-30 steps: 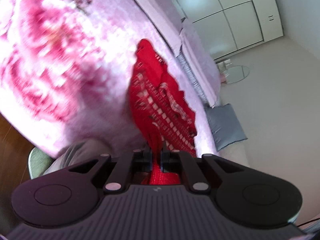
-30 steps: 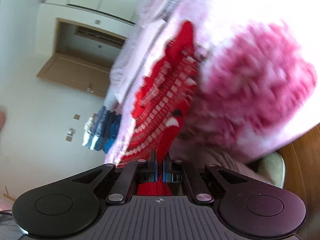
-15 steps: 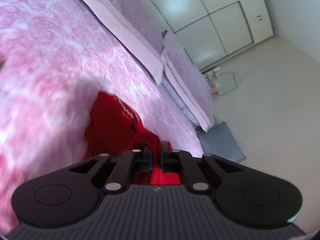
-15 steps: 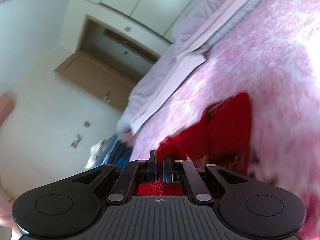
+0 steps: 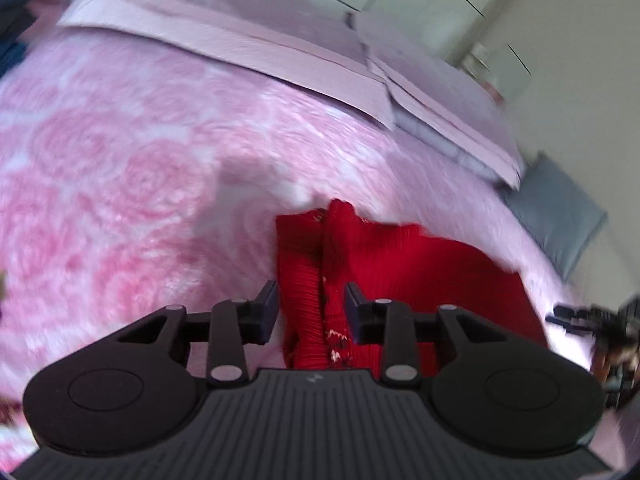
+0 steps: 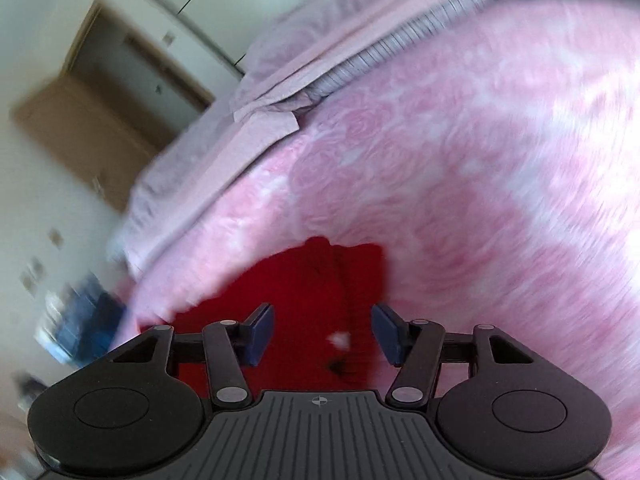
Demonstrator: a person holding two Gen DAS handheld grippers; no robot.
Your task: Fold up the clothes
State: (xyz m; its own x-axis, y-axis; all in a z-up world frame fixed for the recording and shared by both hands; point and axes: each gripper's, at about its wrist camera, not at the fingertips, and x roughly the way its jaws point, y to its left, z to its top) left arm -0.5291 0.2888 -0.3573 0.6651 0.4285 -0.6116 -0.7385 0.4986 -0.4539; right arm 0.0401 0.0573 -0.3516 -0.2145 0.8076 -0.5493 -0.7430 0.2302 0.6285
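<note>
Both my grippers, left (image 5: 311, 304) and right (image 6: 323, 332), hang jaws apart, holding nothing; red knit sweater (image 5: 404, 264) lies bunched on the pink bed (image 5: 132, 168); soft, floppy, light; I'd pinch its ribbed edge.

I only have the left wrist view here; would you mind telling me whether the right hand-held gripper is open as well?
Observer: Yes, the right hand-held gripper is open, its blue pads apart, nothing between them but the red sweater lying below.
Operator: Thank you. Is anything beyond the bed on that side?
Observer: A brown door stands open past the pink blanket.
Operator: Any other clothes there?
Observer: Something blue lies at the bed's edge, too blurred to identify.
</note>
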